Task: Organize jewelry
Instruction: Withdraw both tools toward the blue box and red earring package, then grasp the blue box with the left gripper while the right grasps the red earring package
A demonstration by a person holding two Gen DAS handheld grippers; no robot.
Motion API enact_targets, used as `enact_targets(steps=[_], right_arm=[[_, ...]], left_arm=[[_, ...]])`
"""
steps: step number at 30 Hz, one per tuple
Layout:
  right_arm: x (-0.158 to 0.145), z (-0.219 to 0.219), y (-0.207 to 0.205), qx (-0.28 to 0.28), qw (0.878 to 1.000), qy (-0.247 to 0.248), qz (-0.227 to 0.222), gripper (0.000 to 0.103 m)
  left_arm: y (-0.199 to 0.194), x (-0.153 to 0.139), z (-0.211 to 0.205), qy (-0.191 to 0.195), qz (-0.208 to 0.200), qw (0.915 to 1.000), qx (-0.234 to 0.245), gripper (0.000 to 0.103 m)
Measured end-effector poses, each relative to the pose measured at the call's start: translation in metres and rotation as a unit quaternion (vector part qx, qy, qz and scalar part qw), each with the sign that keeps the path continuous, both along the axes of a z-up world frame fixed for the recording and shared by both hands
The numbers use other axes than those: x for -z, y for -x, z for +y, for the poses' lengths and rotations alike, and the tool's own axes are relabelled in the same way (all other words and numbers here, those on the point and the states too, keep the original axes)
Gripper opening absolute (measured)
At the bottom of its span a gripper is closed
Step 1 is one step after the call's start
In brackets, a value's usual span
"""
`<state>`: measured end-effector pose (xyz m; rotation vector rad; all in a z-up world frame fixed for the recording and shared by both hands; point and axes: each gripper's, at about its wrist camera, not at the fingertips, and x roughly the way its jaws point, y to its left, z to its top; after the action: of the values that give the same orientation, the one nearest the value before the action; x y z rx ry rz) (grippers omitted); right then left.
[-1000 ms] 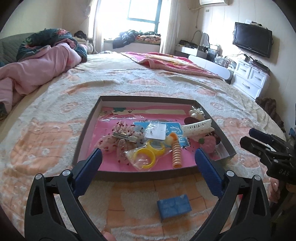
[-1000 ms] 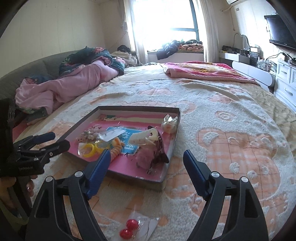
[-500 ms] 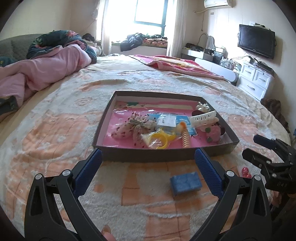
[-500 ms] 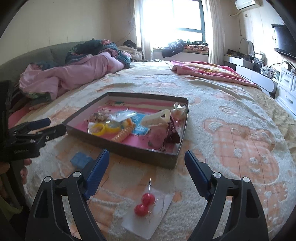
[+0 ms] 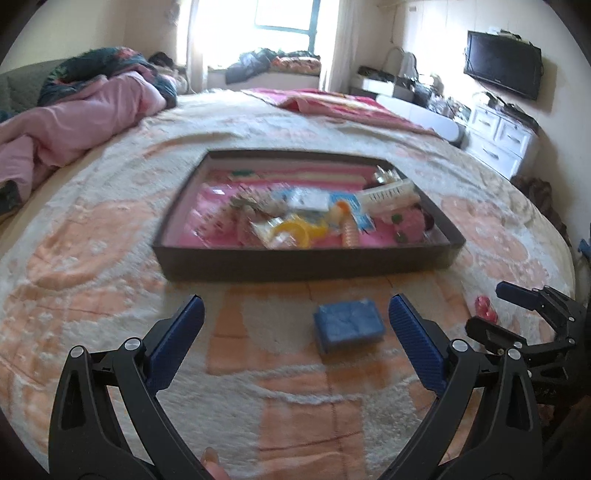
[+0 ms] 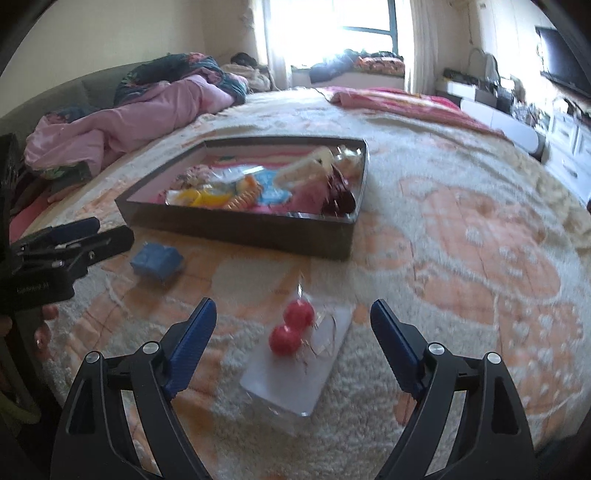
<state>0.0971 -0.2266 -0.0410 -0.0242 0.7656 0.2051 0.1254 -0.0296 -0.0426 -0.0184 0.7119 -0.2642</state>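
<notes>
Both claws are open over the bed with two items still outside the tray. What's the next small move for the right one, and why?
Probably ease the right claw down and close on the packet with the red beads. It lies on the blanket outside the tray, already between the open fingers, so it is the nearest loose piece. The left claw faces the blue box the same way.

Bedroom with cream walls. A bright window (image 5: 284, 14) with pale curtains backlights the room. A wall-mounted television (image 5: 503, 69) hangs above a white drawer unit (image 5: 498, 136). A patterned plush blanket (image 5: 92, 236) covers the bed; a pink quilt (image 5: 74, 114) lies bunched at left.
</notes>
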Motion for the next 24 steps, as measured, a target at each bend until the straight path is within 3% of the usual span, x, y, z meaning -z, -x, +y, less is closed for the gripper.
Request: enact_targets(steps=[3,6,9,12,15,16,17,24], right_arm=[[0.008,-0.004,-0.001,0.011,1.000,-0.001,0.017,0.082],[0.013,-0.008,-0.002,0.022,0.999,0.000,0.024,0.069],[0.011,-0.009,-0.002,0.022,1.000,0.000,0.019,0.044],[0.009,-0.009,0.000,0.017,1.000,0.000,0.014,0.042],[0.006,-0.009,0.001,0.010,1.000,-0.006,0.006,0.042],[0.003,-0.008,0.002,0.007,1.000,-0.007,0.000,0.042],[0.002,-0.007,0.002,0.005,1.000,-0.007,-0.003,0.042],[-0.010,0.003,0.006,-0.024,0.999,-0.013,-0.028,0.041]], left_arm=[[0.000,0.009,-0.010,-0.002,0.014,0.9998,0.011,0.092],[-0.003,0.016,-0.017,0.002,0.025,0.9995,0.021,0.092],[-0.005,0.020,-0.023,0.004,0.032,0.9991,0.026,0.091],[-0.007,0.023,-0.029,0.000,0.038,0.9989,0.029,0.088],[-0.010,0.027,-0.034,-0.016,0.044,0.9985,0.029,0.063],[-0.011,0.028,-0.035,-0.020,0.047,0.9983,0.028,0.046],[-0.012,0.029,-0.035,-0.022,0.050,0.9981,0.027,0.041],[-0.007,0.014,-0.028,-0.011,0.035,0.9988,0.032,0.041]])
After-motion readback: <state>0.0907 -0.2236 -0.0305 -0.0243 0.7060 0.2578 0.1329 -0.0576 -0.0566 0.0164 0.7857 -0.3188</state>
